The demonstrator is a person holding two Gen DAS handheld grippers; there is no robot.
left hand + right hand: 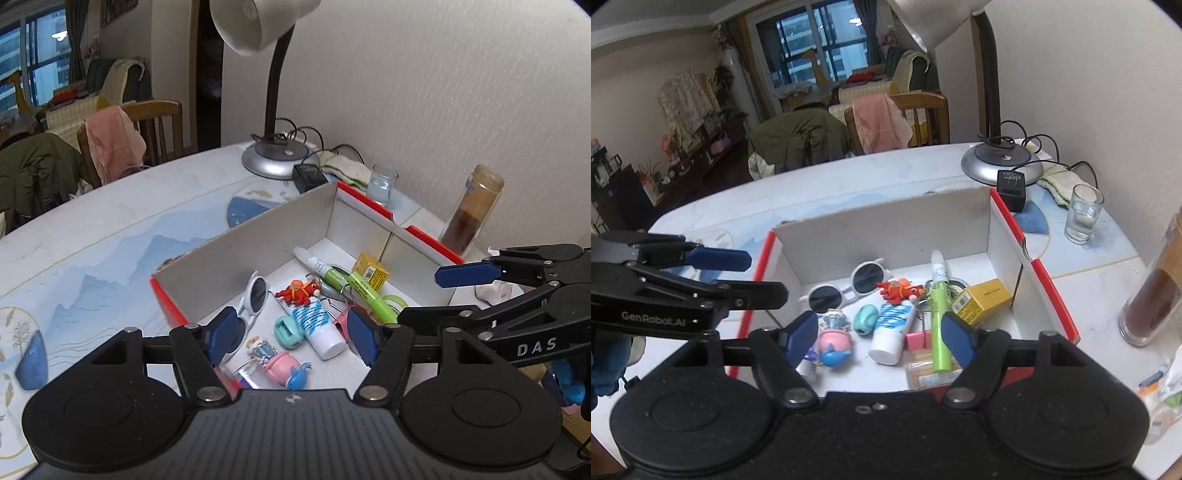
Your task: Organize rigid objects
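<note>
Both grippers hover over the box (255, 243), jaws spread, nothing held. Left gripper (291, 334) sits above the near-left part of the box; right gripper (879, 334) above the near-centre. Each shows at the edge of the other's view.

Step in hand, as judged: choose one item from the clutter and lift it out without dragging its neighbours. Items lie packed and partly overlapping, so a straight descent with fingers straddling the short axis of a single piece seems best. The white tube (892, 330) looks the easiest candidate: it lies almost between the right gripper's fingers, long axis running away from the camera. The green marker (940, 325) rests partly on a pink clip (918, 339) and a toothpick box (931, 371), so lifting it may shift those.

Contents, all on the box floor:
- white sunglasses (846, 288), far-left, lenses up
- red-orange figure (897, 290), just beside the sunglasses
- teal sharpener-like piece (866, 317), touching the tube's left side
- pink-and-blue toy (834, 343), near-left
- yellow carton (982, 297), right side
- a white pen (939, 266) behind the marker

A key ring seems to sit under the marker's far end; view too cluttered to be sure.

Box is white cardboard, red-edged, open-topped, on the table (110, 229).
</note>
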